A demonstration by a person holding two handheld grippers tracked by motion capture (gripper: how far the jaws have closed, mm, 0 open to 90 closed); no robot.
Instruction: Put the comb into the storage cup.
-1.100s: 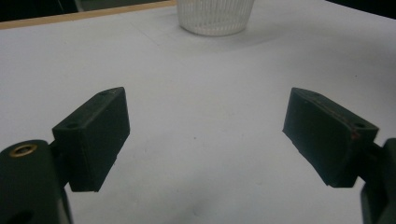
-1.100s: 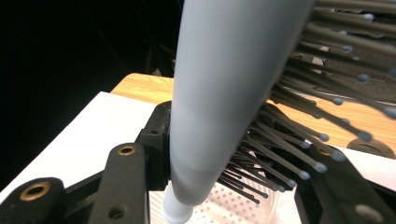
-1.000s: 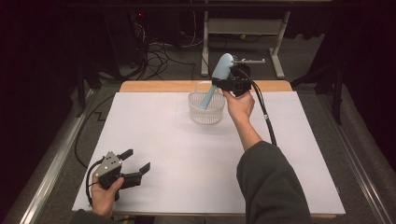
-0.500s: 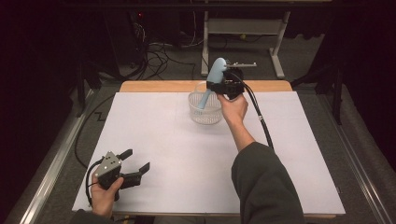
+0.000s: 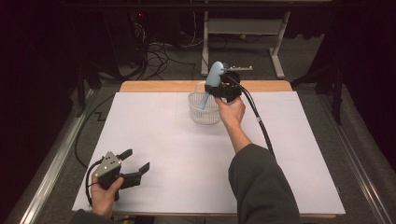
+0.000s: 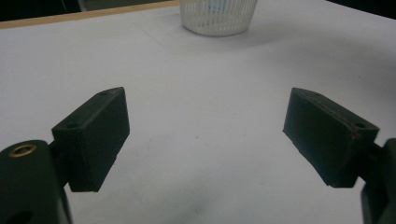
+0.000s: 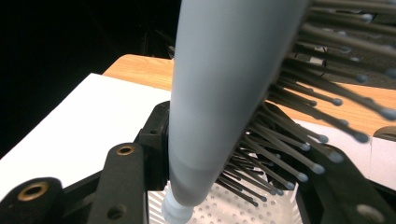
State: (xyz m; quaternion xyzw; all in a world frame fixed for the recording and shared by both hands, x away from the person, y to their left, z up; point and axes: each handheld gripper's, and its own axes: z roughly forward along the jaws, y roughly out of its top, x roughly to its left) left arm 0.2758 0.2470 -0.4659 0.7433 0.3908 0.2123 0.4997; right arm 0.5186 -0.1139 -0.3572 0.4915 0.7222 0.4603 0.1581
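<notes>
Sitting on the white table (image 5: 154, 140), a clear ribbed basket (image 5: 204, 112) is right under the right gripper (image 5: 223, 88), whose jaws are clamped on a light blue hairbrush (image 5: 211, 81), handle end poking down into the basket. Left gripper (image 5: 133, 170) has its jaws spread wide, nothing between them.

You see a white sheet (image 5: 177, 154) covering the wooden table (image 5: 154, 86), with tangled cables (image 5: 156, 60) and a metal frame (image 5: 243, 28) on the floor beyond.

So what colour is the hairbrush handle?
Pale blue hairbrush; clearest in the right gripper view, with dark bristles.
</notes>
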